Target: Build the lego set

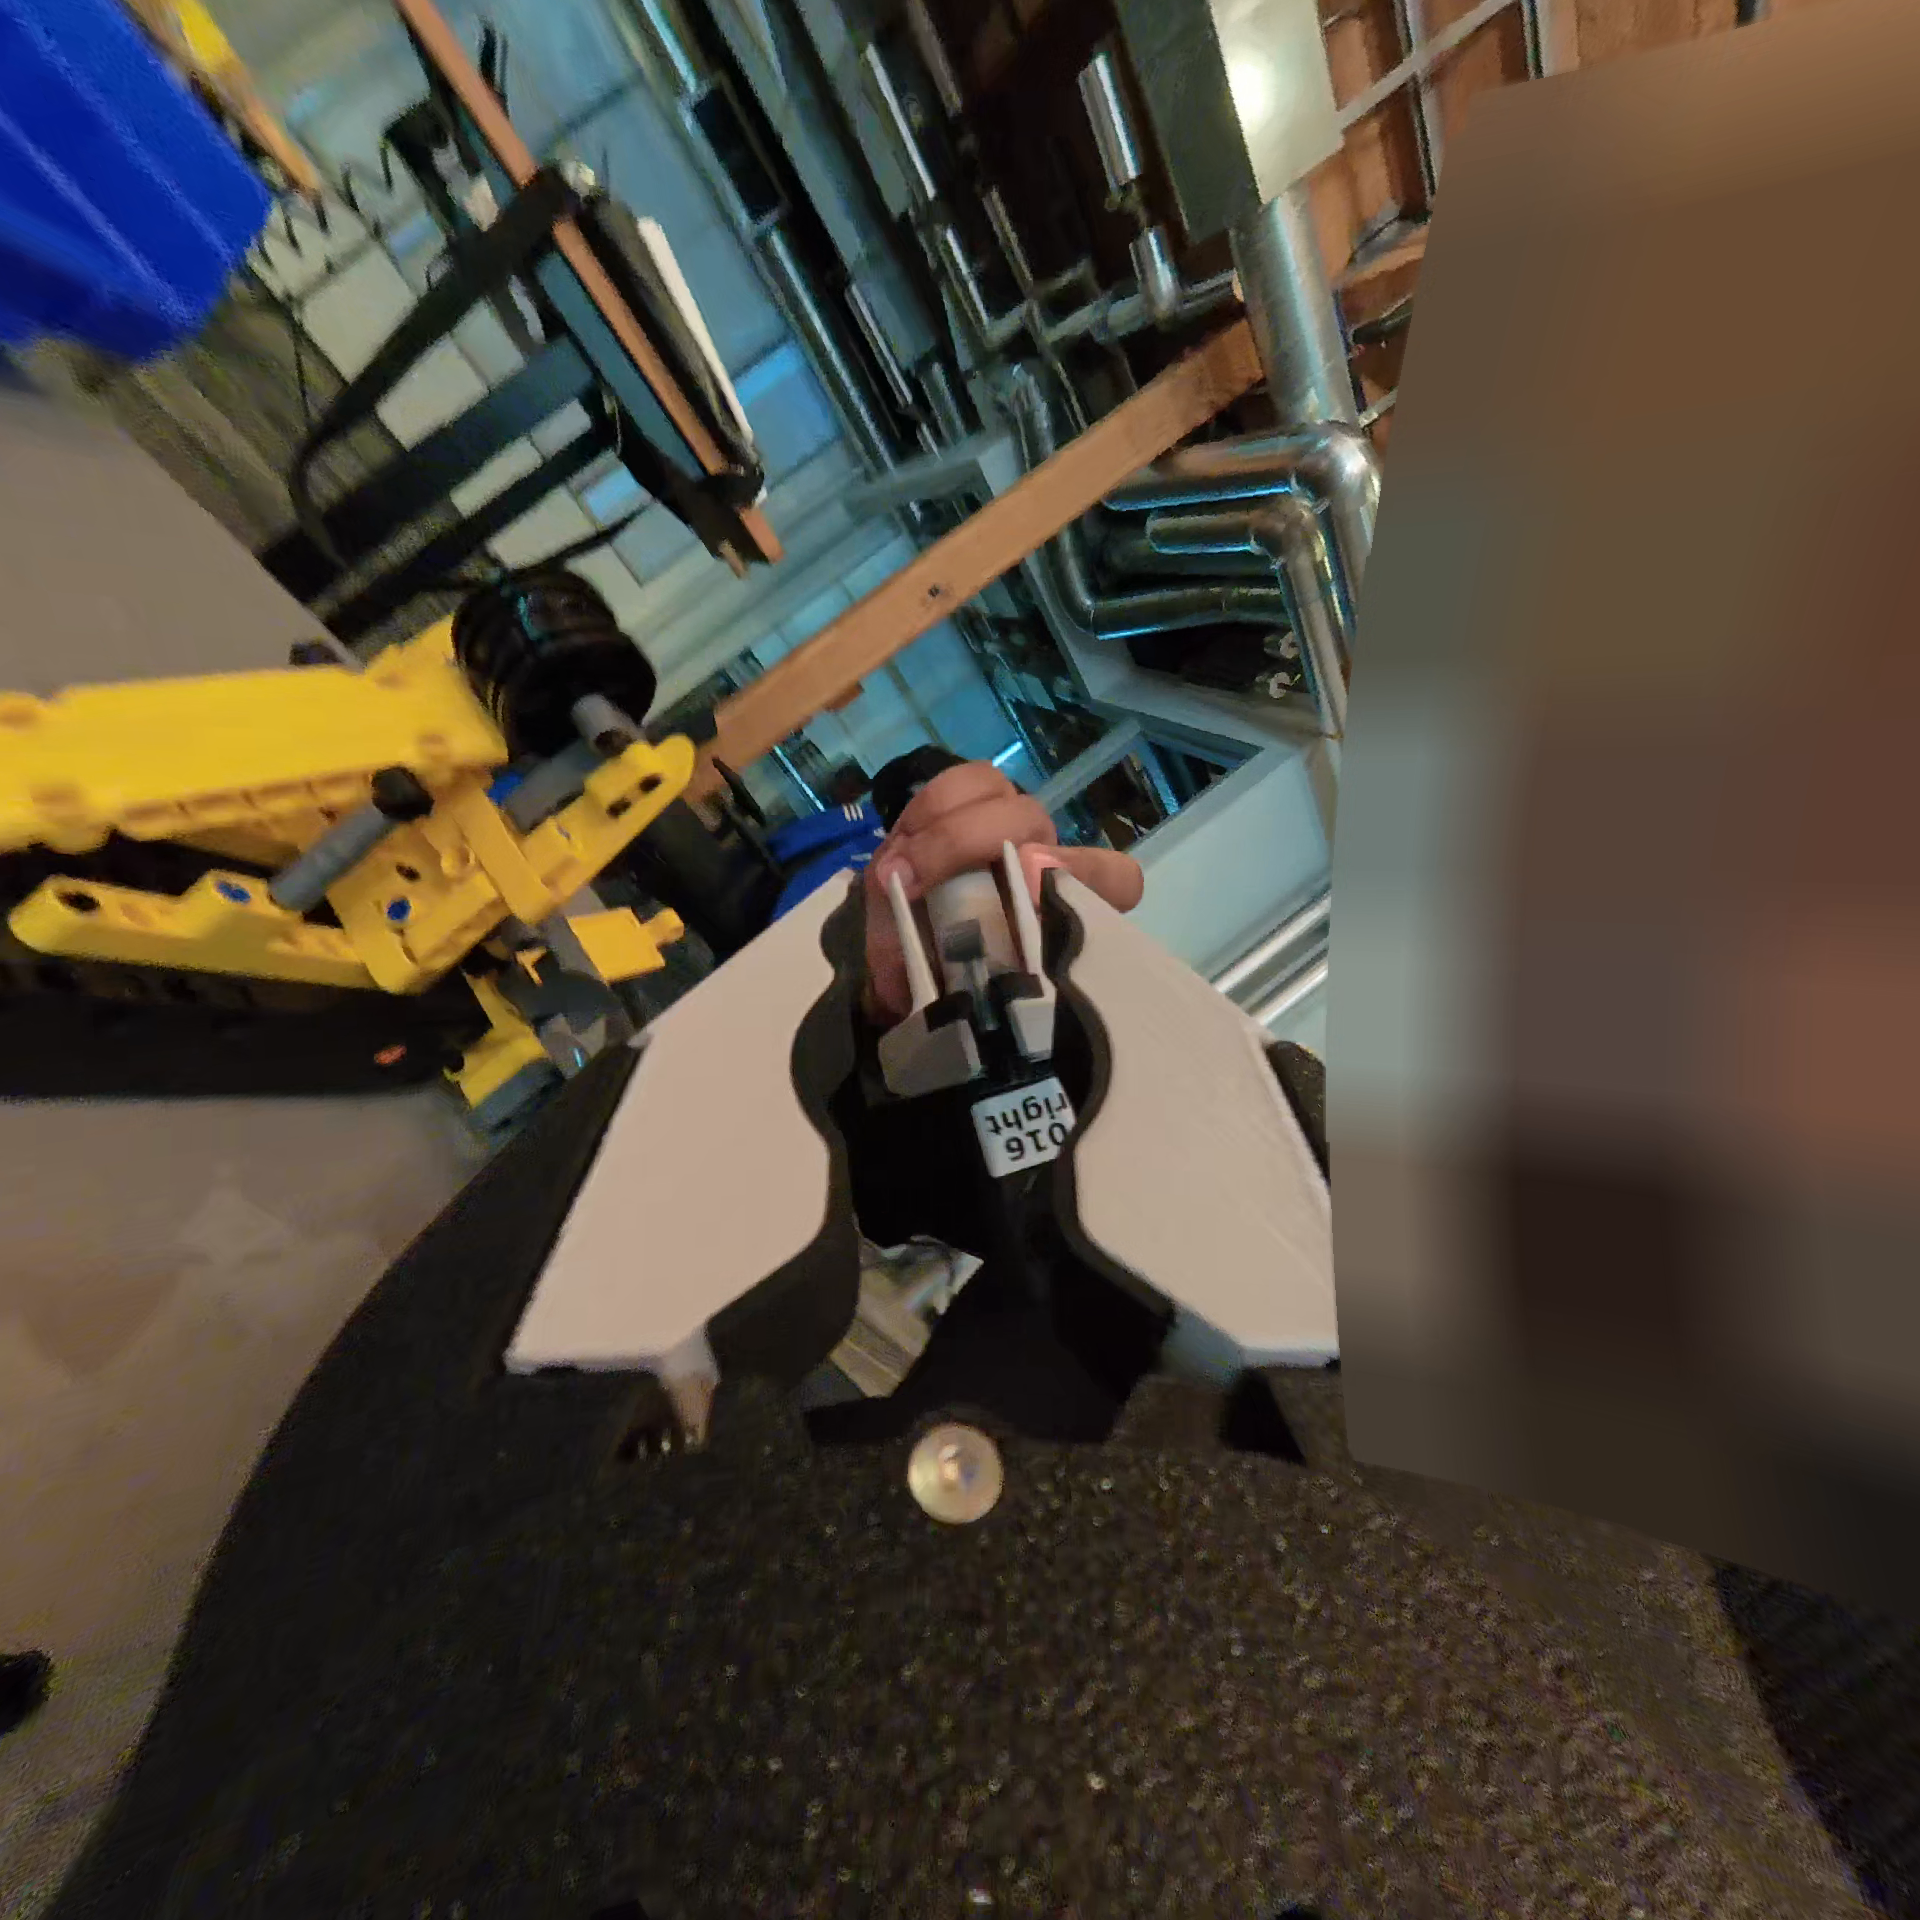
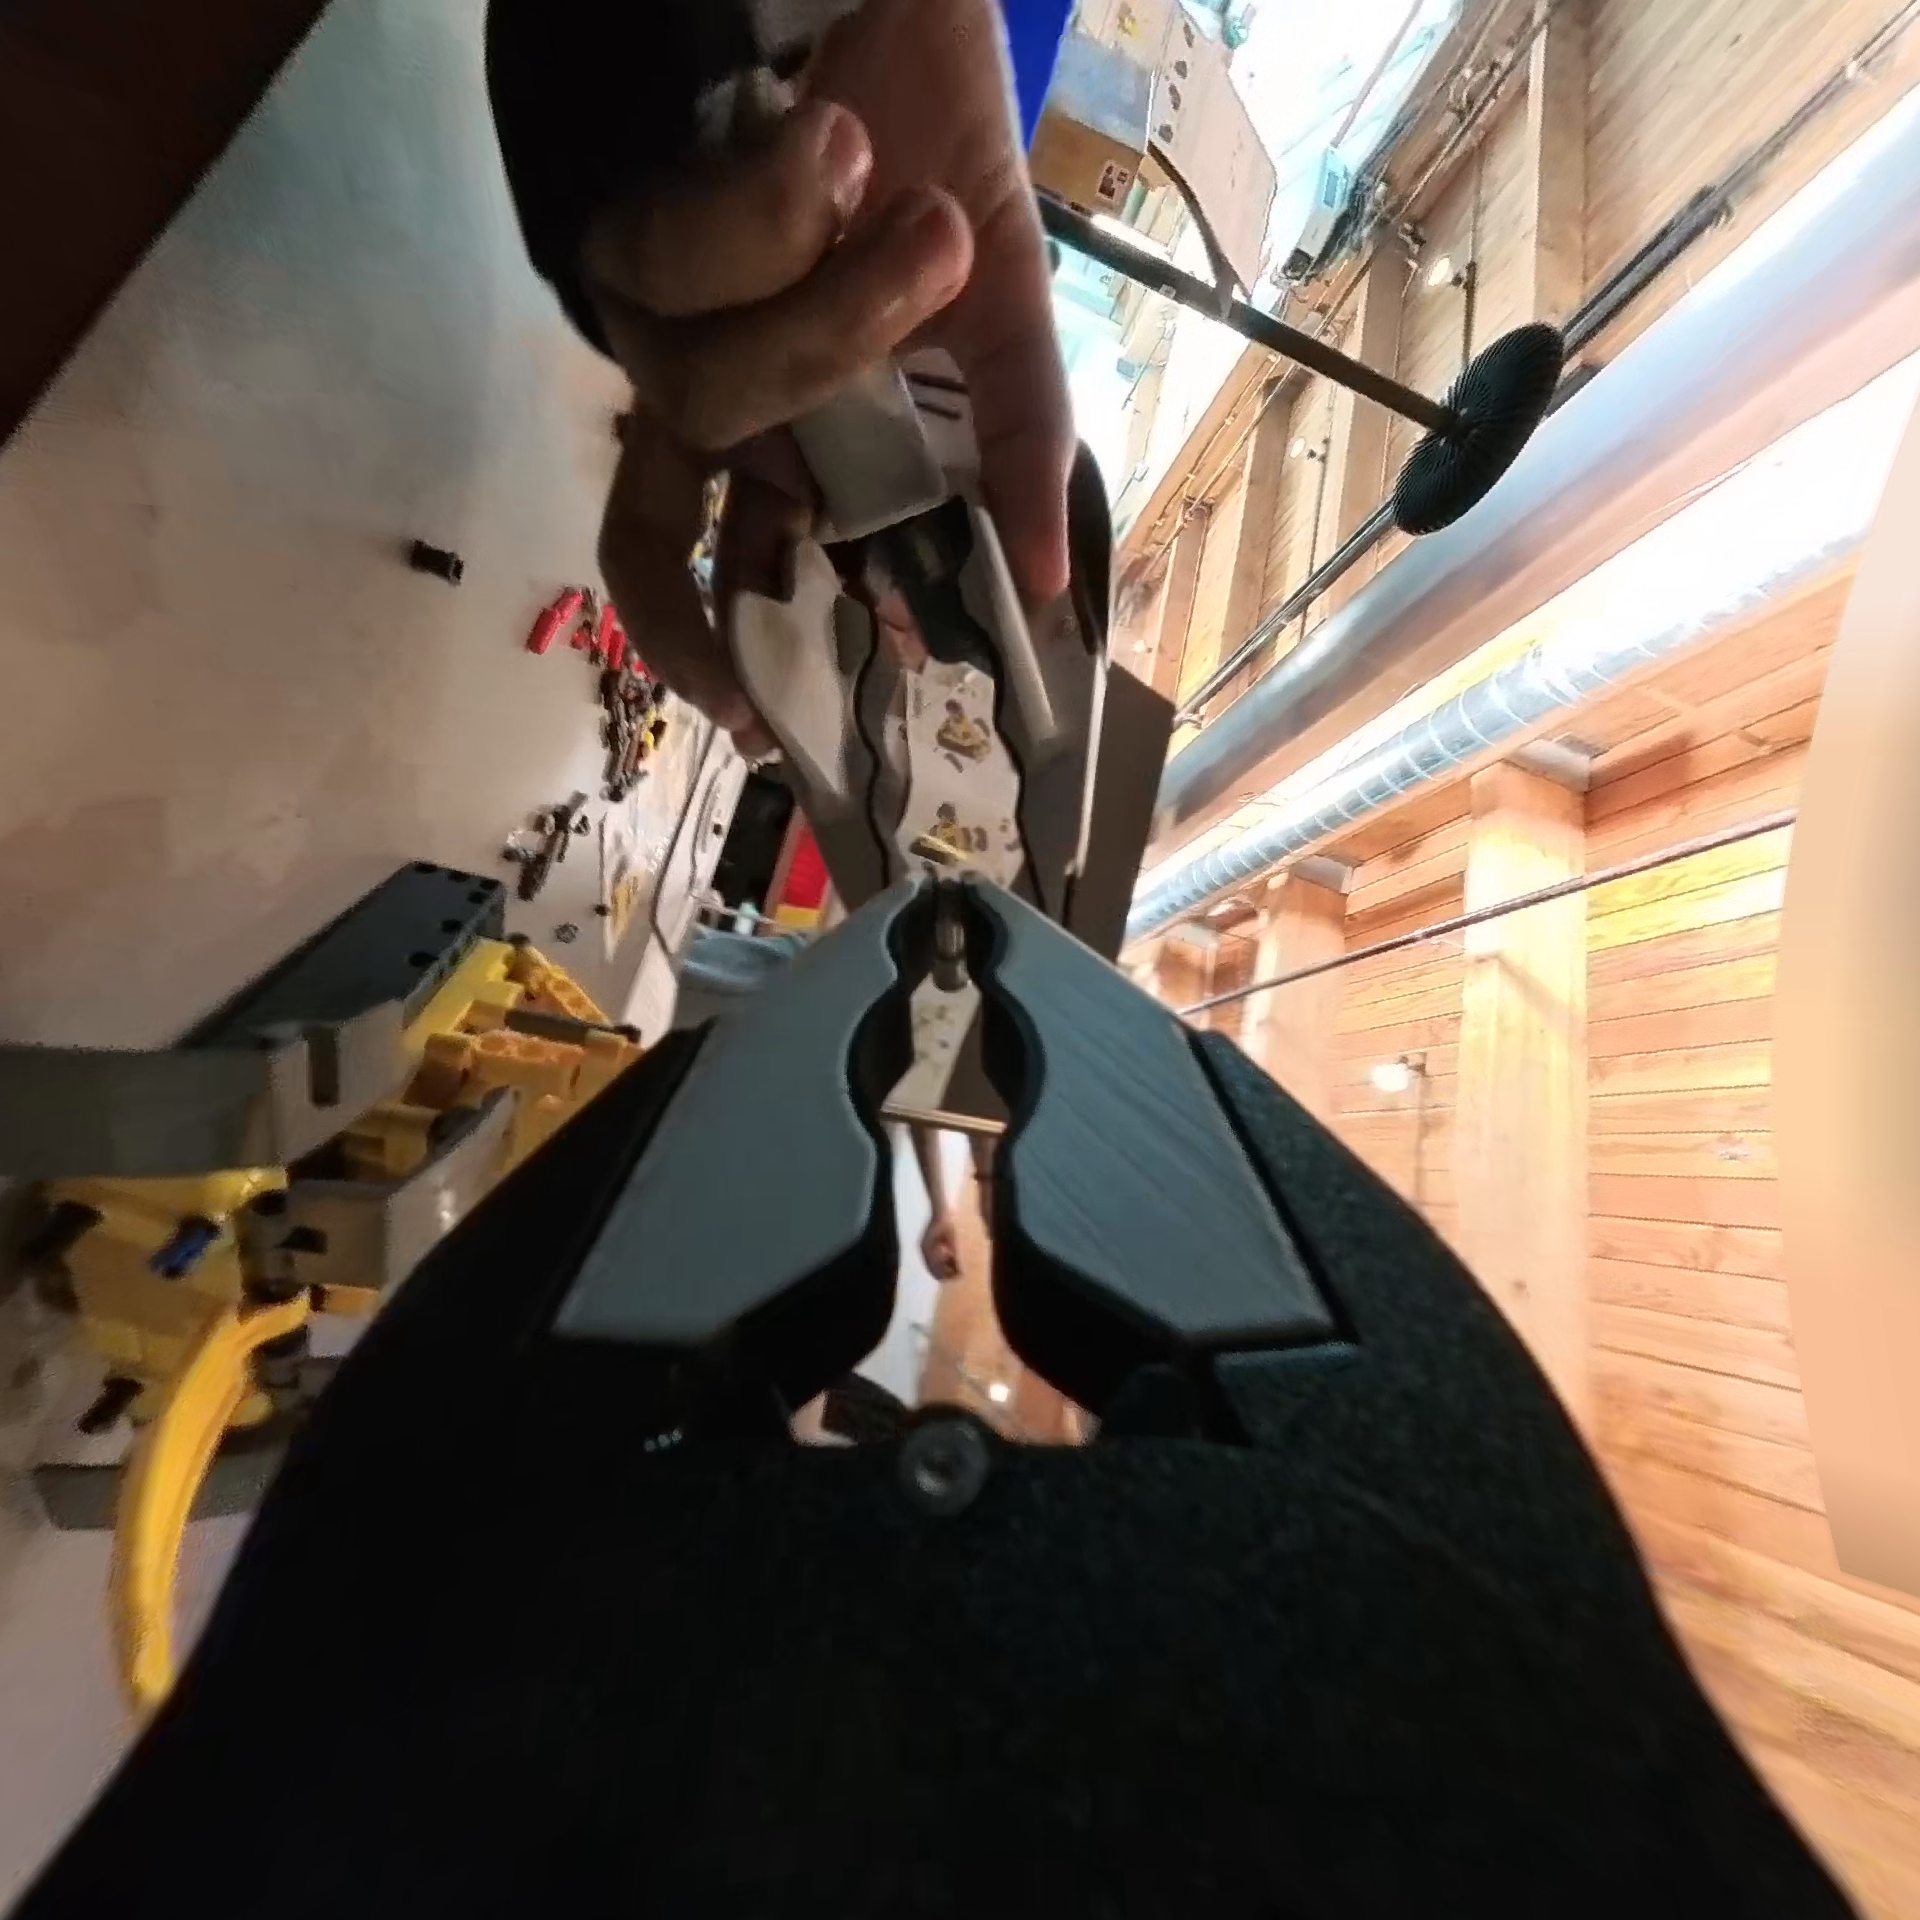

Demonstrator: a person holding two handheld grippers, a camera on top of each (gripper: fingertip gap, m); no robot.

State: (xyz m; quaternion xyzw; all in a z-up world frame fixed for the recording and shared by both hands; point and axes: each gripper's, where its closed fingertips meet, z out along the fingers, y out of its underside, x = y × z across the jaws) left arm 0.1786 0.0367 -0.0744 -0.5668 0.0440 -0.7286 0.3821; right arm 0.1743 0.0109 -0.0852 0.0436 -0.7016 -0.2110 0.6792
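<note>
My left gripper (image 1: 961,904) has white fingers and stands open. In the gap between them I see the right gripper's body (image 1: 961,1029), held by a hand (image 1: 956,816). My right gripper (image 2: 940,899) has grey fingers shut on a small grey peg (image 2: 943,940) at their tips. Just beyond it the left gripper (image 2: 971,868) points back at me, held by a hand (image 2: 831,260). A printed sheet (image 2: 961,727) shows between the left gripper's fingers; I cannot tell whether it is gripped. A yellow toy-brick vehicle (image 1: 312,831) stands to the left and also shows in the right wrist view (image 2: 208,1278).
The white table (image 2: 260,416) carries several loose small bricks (image 2: 623,686). A blue bin (image 1: 94,177) is at the upper left. A black ribbed disc on a rod (image 2: 1475,436) hangs at the upper right. Metal pipes (image 2: 1558,644) and wooden boards fill the background.
</note>
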